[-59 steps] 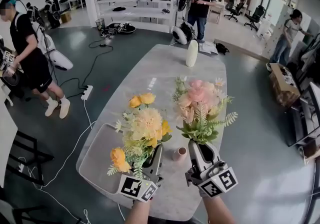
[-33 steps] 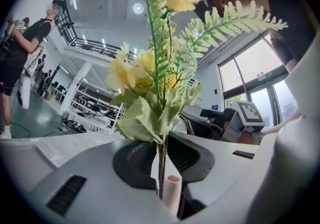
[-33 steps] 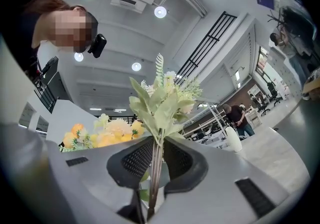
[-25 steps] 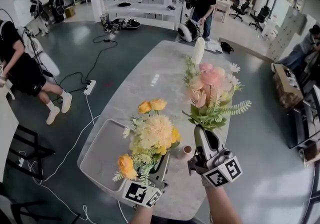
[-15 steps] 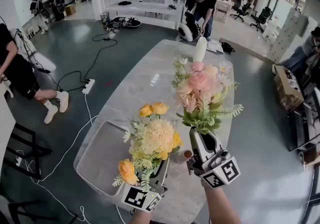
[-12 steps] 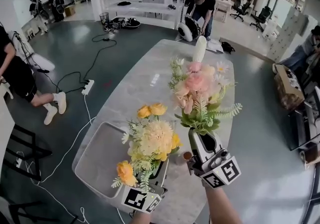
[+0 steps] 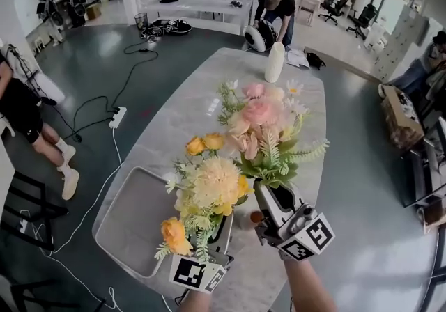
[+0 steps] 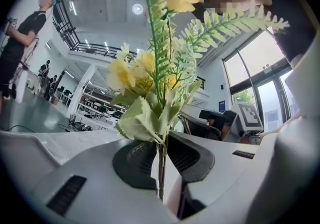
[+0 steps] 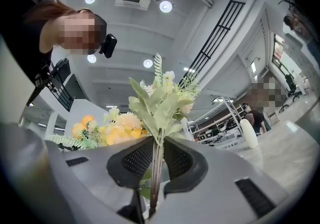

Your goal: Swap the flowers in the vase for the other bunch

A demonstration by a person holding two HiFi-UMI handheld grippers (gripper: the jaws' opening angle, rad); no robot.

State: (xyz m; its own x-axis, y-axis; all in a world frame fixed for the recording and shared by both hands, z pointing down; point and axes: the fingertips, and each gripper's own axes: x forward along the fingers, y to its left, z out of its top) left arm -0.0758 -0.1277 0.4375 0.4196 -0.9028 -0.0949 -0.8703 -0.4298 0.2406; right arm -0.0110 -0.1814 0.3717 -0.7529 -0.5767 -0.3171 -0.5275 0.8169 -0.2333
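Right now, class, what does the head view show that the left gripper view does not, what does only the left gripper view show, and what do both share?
Only the head view: the pink bunch, the tray and the white vase at the far end of the table.
Only the left gripper view: the stems pinched between the pads of the left tool.
Both: the yellow bunch in that tool.
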